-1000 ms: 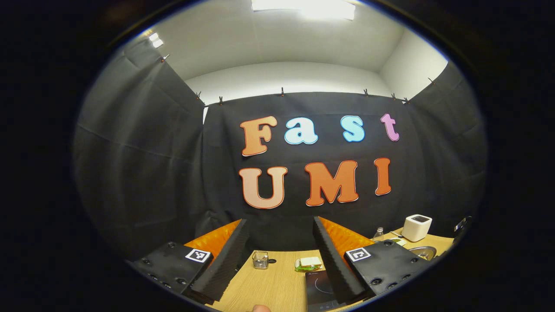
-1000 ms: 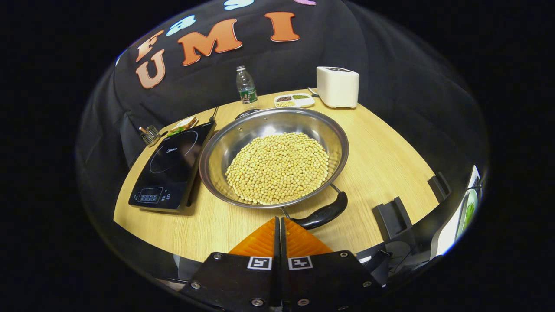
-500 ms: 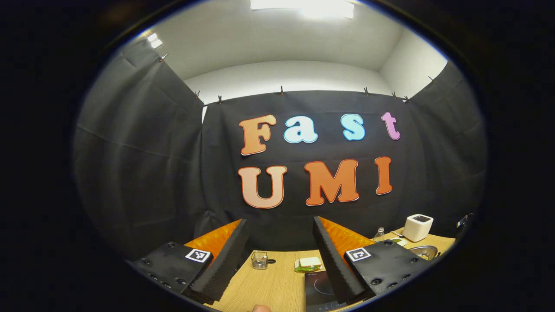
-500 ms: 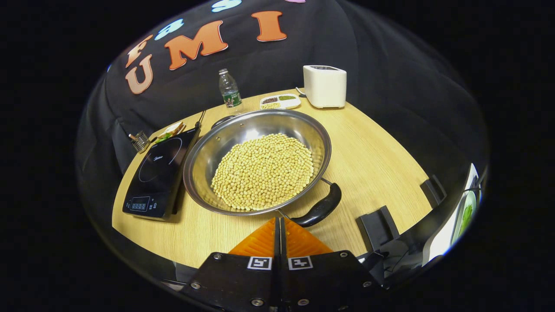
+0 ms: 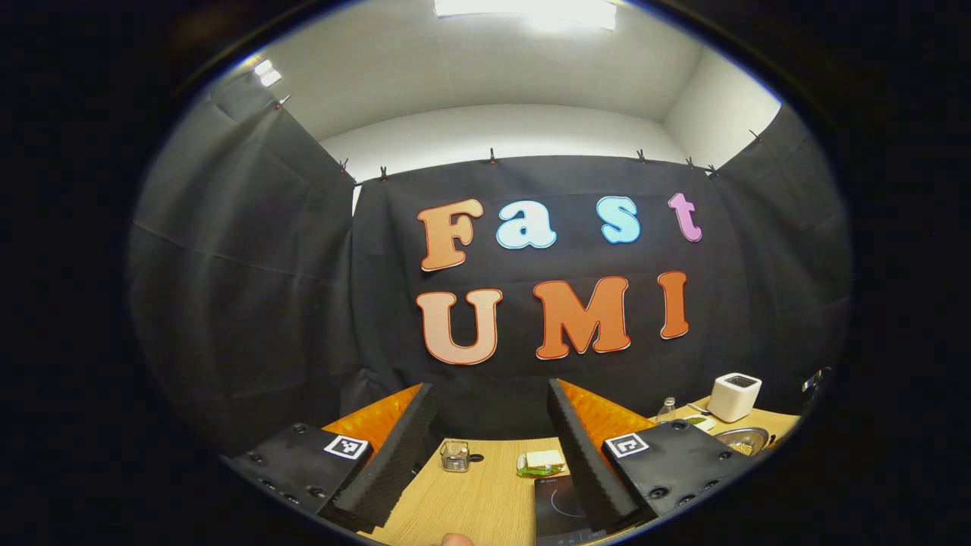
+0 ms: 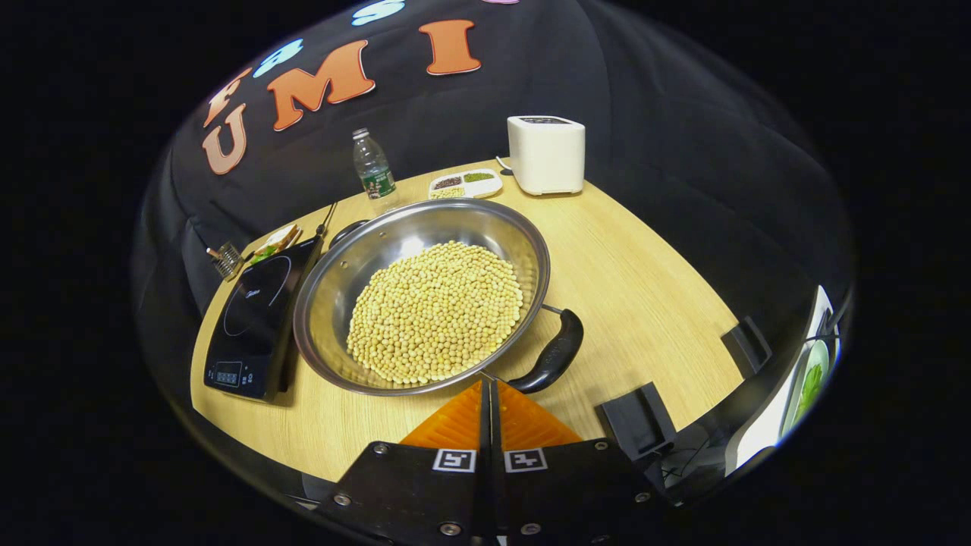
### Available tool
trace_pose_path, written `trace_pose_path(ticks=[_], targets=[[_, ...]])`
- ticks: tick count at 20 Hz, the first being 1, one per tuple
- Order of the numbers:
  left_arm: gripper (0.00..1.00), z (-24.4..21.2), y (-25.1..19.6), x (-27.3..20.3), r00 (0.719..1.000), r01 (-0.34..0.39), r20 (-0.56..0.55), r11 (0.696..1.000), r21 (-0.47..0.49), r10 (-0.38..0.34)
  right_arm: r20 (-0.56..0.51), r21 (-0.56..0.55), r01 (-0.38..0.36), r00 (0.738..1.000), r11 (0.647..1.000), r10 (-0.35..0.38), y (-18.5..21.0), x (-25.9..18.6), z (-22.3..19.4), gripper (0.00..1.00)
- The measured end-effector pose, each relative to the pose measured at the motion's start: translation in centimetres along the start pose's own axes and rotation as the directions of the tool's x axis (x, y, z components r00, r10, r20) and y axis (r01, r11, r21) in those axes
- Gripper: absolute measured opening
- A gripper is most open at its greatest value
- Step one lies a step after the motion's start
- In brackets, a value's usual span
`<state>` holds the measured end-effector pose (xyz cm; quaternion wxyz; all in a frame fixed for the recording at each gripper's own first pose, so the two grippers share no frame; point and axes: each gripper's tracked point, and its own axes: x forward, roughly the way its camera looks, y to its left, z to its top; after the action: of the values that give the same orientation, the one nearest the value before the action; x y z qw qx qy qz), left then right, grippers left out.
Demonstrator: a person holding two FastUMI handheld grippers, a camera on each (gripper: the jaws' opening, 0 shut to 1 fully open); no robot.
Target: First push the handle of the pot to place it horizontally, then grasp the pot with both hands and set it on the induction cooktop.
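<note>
while closed, right gripper (image 6: 490, 387) meets pot (image 6: 341, 273) handle (image 6: 552, 355).

Pot (image 6: 422, 296) right of cooktop (image 6: 254, 318)

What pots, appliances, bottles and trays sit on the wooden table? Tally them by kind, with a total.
Pots: 1, round steel pot of yellow beans
Appliances: 2, flat black induction cooktop, boxy white appliance
Bottles: 1, clear plastic bottle
Trays: 1, white divided tray
Total: 5
</note>
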<state>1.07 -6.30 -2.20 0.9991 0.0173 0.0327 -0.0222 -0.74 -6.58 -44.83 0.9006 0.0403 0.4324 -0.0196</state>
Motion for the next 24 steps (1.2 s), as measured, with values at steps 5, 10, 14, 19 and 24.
trace_pose_path(ticks=[5,10,14,19,24], targets=[[0.98,-0.6,-0.3,0.9,1.0,-0.001,-0.014,1.0,-0.003,0.001,-0.002,0.007,0.024,1.0,1.0,-0.024,-1.1,1.0,1.3,0.0],[0.99,-1.1,-0.4,2.0,1.0,-0.006,-0.024,1.0,0.004,0.006,-0.001,0.005,0.056,0.998,0.998,-0.056,-2.3,1.6,2.5,0.0],[0.99,-2.0,-0.6,3.1,0.999,-0.006,-0.04,1.0,0.003,0.006,0.002,-0.003,0.084,0.996,0.996,-0.084,-3.3,2.4,3.6,0.0],[0.99,-3.1,-0.8,4.4,0.998,-0.011,-0.062,1.0,-0.001,0.01,0.005,-0.008,0.113,0.994,0.994,-0.113,-4.2,3.6,5.1,0.0],[0.99,-3.4,-1.3,5.4,0.998,-0.011,-0.058,1.0,0.006,0.012,0.02,-0.024,0.127,0.992,0.992,-0.127,-4.8,5.0,7.0,0.0]])
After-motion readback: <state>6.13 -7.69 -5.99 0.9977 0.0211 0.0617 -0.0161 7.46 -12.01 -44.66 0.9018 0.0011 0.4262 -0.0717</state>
